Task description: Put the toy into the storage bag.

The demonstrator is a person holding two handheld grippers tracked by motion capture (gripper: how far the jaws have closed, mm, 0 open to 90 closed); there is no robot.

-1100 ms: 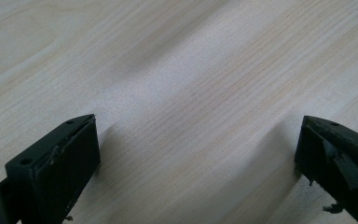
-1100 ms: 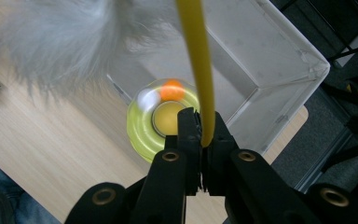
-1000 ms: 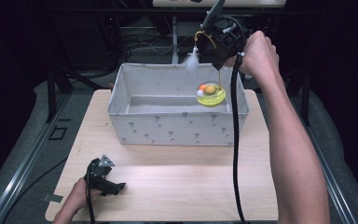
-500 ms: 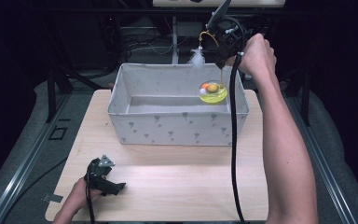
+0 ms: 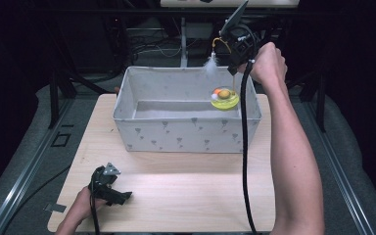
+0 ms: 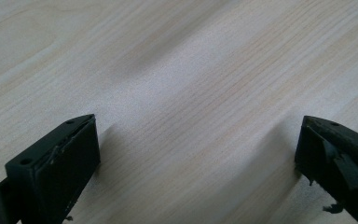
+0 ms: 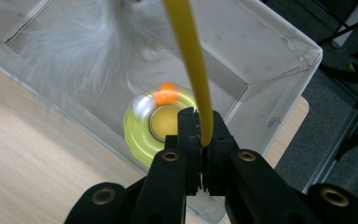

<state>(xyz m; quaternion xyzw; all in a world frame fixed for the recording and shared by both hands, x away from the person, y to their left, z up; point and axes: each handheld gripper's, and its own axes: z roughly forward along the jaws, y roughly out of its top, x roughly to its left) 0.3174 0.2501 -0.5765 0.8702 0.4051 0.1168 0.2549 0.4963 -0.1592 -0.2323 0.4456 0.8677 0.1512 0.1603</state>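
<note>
My right gripper [image 5: 235, 51] is held high over the back right of a grey fabric box [image 5: 186, 132]. It is shut on a thin yellow rod [image 7: 193, 65], clamped between the jaws of the right gripper [image 7: 204, 122]. A yellow disc toy [image 5: 224, 99] with an orange ball [image 7: 167, 95] sits low inside the box's right end; whether it rests on the bottom I cannot tell. A white feather [image 5: 210, 62] floats by the rod. My left gripper [image 5: 108, 186] lies on the wooden table [image 5: 186, 191] at the front left, and its jaws stand wide open around bare wood at the left gripper [image 6: 198, 135].
The box takes up the far half of the table, with its walls rising well above the tabletop. A black cable [image 5: 245, 147] hangs from the right gripper across the box's right end. Dark frames and rails surround the table.
The right hand has sunk a little over the box's back right corner, still gripping the rod. The feather has drifted slightly to the right. The left gripper has stayed put.
</note>
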